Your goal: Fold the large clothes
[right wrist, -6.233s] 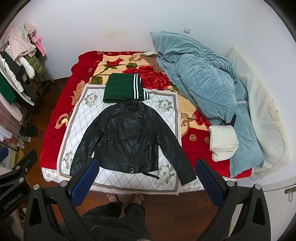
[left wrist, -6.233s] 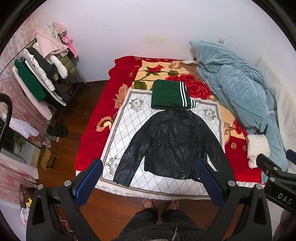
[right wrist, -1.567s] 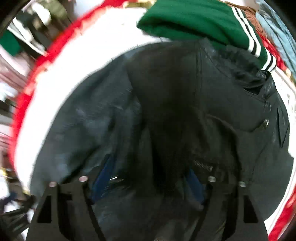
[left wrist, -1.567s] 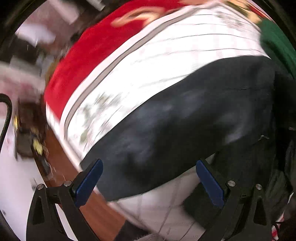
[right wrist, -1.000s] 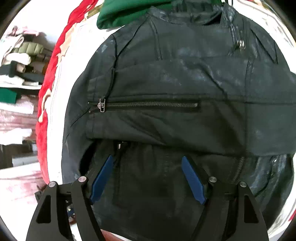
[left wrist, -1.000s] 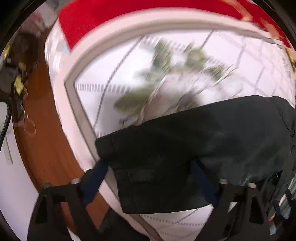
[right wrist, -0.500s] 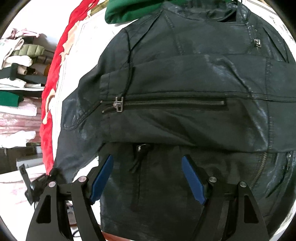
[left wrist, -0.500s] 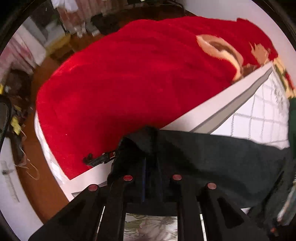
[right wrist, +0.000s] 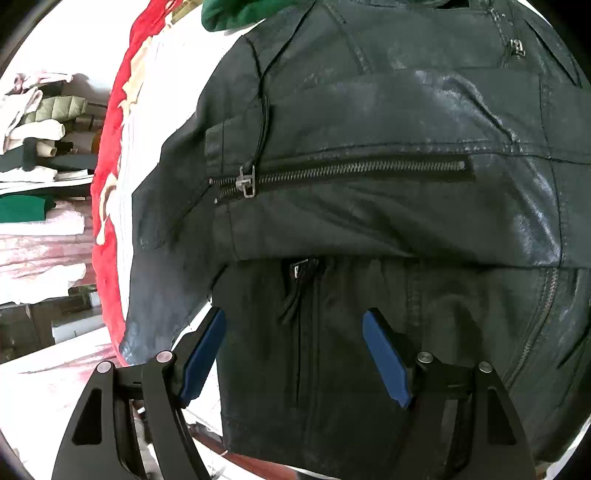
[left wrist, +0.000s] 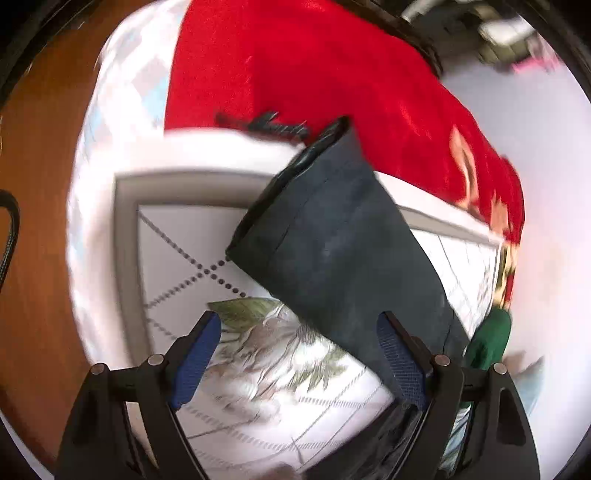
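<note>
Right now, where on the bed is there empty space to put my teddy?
The white patterned sheet lies bare between its grey border and the black sleeve. The red blanket beyond the sleeve's cuff is bare too. Around the jacket and green garment it is crowded.

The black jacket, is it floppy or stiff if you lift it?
The black jacket probably flops but holds thick folds: its sleeve lies as a fat tube. Its shiny surface may feel slippery. Metal zippers suggest some weight.
</note>
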A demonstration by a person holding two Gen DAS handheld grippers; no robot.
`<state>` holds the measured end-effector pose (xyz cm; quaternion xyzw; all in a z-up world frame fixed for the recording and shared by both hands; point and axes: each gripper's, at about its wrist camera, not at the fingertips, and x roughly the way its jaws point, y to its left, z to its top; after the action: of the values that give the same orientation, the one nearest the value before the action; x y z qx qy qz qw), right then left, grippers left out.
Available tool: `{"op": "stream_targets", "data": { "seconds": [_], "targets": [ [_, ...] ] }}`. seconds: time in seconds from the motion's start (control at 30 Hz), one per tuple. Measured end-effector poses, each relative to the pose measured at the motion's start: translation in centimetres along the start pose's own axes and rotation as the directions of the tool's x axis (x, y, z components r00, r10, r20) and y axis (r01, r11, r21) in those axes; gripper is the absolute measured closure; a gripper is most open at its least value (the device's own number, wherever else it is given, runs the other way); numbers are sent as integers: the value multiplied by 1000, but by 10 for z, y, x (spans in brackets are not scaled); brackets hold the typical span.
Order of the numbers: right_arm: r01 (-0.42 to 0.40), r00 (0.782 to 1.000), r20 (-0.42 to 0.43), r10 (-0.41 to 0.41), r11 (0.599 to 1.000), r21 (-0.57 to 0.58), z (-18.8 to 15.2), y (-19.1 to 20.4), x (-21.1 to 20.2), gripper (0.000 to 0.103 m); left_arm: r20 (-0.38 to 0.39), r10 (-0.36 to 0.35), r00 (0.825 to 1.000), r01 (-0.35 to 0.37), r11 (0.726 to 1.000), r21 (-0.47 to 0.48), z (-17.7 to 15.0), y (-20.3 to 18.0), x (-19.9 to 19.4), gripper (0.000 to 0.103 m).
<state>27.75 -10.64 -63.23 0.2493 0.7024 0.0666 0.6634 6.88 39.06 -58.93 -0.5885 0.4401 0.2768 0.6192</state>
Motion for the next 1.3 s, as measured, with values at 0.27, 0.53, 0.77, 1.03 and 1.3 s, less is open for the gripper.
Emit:
{"op": "stream_targets", "data": {
  "seconds": [0.27,0.53,0.77,1.03,1.3],
  "targets": [
    [20,1000,5,-20,1000,-13,3,12,9,25,276,184,943,-201,979,32,9,-39,-5,76],
    [26,999,22,-26,1000,-9,8,23,11,25,246,-156,957,79,952,297,22,-83,-41,93],
    [46,999,18,-45,999,-10,14,29,14,25,104,-289,952,271,949,160,44,-37,2,56],
    [252,967,50,-250,967,-35,23,34,23,25,167,-136,977,86,957,277,38,-68,8,77],
    [662,731,230,-643,750,-6,40,51,20,25,325,-70,943,-112,855,507,24,-139,-54,97]
  ]
}}
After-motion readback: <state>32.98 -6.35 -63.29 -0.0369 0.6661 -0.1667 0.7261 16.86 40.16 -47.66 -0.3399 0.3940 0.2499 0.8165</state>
